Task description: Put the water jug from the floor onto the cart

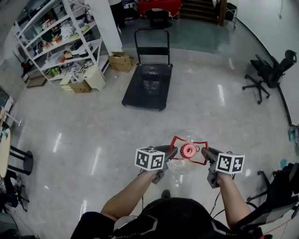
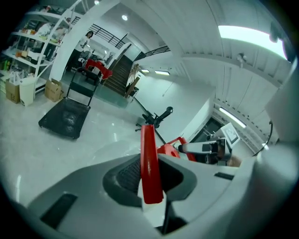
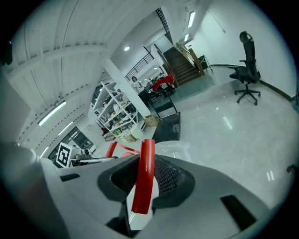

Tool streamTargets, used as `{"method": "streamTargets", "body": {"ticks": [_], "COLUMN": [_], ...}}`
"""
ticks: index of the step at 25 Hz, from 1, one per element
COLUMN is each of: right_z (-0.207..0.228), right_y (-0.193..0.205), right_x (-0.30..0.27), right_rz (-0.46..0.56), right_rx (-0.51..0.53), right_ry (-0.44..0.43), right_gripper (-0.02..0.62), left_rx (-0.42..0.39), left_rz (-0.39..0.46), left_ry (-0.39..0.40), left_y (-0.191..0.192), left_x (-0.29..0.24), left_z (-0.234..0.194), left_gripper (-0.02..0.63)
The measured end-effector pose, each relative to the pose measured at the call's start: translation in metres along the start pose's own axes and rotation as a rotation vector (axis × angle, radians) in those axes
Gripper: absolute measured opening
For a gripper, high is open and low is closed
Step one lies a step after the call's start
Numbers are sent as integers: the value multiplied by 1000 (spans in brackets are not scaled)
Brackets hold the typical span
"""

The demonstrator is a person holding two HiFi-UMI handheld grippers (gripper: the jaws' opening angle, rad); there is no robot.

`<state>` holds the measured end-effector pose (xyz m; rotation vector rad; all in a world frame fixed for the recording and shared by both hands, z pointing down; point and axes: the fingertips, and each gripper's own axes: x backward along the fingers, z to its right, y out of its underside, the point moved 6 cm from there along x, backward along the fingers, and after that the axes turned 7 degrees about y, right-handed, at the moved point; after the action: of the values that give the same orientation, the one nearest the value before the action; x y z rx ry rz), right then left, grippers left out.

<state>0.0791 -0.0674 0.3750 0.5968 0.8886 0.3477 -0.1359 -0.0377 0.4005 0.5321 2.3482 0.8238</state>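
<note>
**Fig. – Jug carried on two grippers, head view w/ both gripper views.**

(a) The water jug (image 1: 186,164), clear-walled w/ a red cap (image 1: 188,150), hangs between my two grippers, low centre of the head view, just ahead of the operator's body. It is clear of the floor (image 1: 93,130) and well short of the cart. Its red handle (image 1: 176,141) spreads to either side of the cap, and each end runs into one gripper.

(b) The left gripper (image 1: 172,153) comes in from the left. In the left gripper view its jaws are pinched on a flat red strip of the handle, which stands nearly upright betw. the ribbed pads (image 2: 127,173). The right gripper shows beyond it in that view, next to the cap.

(c) The right gripper (image 1: 206,153) comes in from the right. In the right gripper view the jaws likewise clamp a red strip of the handle, tilted slightly, w/ the clear jug wall showing just past the jaws. Each gripper's marker cube (image 1: 150,158) faces up toward the head cam.

(d) The cart (image 1: 148,85) is a black flat platform w/ an upright push bar at its far end. It stands straight ahead, well apart from the jug, w/ nothing on its deck.

(e) Surroundings:
- A white shelving unit (image 1: 60,42) stands upper left, packed w/ small items.
- Cardboard boxes (image 1: 120,60) sit on the floor beside it and near the cart's far left corner.
- An office chair (image 1: 268,72) stands far right.
- A staircase (image 1: 198,9) is at the top edge.
</note>
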Motion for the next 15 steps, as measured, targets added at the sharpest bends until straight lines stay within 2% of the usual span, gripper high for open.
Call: {"method": "streamTargets", "body": {"ticks": [10,15], "right_z": [-57,-59], "right_y": [-97,-148], "right_x": [-78,-132], "right_rz": [41,17], "right_rx": [101,128], "right_ry": [-83,-162], "right_gripper": [91,92], "left_rx": [-45,-19], "left_rz": [125,174], "left_ry": [-45,-88], "left_y": [-103,-150], "left_x": [30,22], "left_z": [-55,-98], "left_gripper": [66,66]}}
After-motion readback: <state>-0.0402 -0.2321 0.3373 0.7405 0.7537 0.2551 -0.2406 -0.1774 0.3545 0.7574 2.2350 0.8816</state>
